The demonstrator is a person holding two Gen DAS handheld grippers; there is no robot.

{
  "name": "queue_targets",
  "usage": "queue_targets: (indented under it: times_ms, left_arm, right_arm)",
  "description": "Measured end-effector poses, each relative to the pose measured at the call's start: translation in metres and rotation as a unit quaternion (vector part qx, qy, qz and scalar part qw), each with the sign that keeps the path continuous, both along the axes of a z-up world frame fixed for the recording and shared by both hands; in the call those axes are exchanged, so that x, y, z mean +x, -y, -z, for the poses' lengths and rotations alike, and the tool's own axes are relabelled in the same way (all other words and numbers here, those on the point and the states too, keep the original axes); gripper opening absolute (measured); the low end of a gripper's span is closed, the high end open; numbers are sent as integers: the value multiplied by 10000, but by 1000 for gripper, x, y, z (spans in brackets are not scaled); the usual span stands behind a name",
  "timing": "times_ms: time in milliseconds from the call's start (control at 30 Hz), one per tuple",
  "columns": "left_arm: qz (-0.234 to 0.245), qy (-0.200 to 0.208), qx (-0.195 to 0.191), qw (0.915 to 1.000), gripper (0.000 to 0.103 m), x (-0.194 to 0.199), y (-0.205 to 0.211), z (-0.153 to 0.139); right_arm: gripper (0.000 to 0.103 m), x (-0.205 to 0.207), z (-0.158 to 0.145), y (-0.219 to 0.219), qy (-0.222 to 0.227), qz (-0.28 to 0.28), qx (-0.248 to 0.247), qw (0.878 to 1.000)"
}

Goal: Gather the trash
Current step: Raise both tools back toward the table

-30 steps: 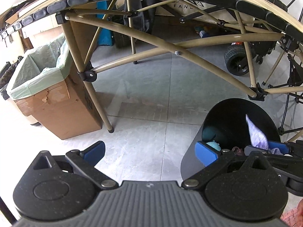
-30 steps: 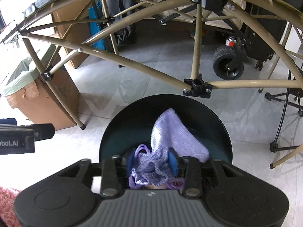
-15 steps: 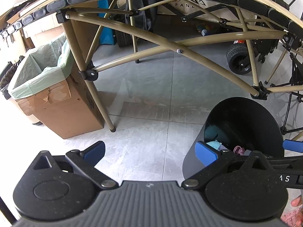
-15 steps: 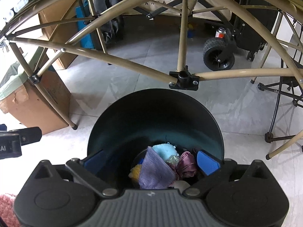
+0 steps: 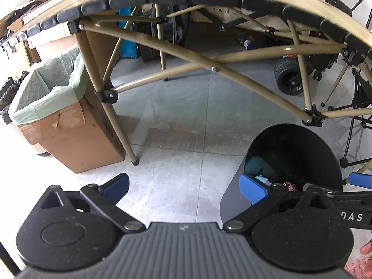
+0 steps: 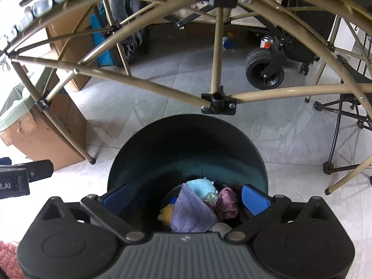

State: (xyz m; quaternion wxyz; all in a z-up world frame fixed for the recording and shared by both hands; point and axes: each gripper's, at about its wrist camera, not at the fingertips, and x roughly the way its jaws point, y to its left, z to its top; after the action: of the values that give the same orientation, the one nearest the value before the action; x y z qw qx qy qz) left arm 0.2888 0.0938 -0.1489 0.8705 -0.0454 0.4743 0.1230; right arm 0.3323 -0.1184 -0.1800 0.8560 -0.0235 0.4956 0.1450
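Right gripper [image 6: 186, 197] jaws spread wide, nothing between them, parked straight over the mouth of the black bin [image 6: 186, 139], which reads as the drop spot for this piece. Purple cloth [image 6: 190, 211] lies inside the bin on top of the other scraps: teal puff [image 6: 200, 187], mauve satin piece [image 6: 226, 203], yellow bit [image 6: 166, 212]. Left gripper [image 5: 183, 186] also wide apart and empty, held off to the bin's left over bare floor, likely just out of the way. Floor is pale grey tile [image 5: 162, 174]. Bin stands at the edge of a tan folding table frame [image 6: 216, 46]. Cardboard box with green liner [image 5: 53, 107] sits left by a table leg; a black wheel [image 6: 265, 72] and clutter behind.
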Motion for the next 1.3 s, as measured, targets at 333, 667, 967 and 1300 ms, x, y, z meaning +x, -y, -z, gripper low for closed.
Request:
queue_targets:
  times_ms: [333, 667, 967, 1300]
  left_arm:
    - [121, 489, 40, 9987, 103, -13, 9, -28]
    - [246, 1027, 9, 9944, 103, -25, 22, -72]
    - [458, 1506, 185, 9874, 103, -22, 37, -126]
    - [904, 1884, 183, 9777, 103, 25, 79, -193]
  right_arm:
    - [103, -16, -46, 25, 350, 210, 326, 9986]
    - [103, -47, -98, 55, 860, 138, 413, 9953]
    - [103, -54, -165, 84, 1682, 103, 612, 9838]
    - [103, -25, -242, 105, 2543, 185, 646, 9648]
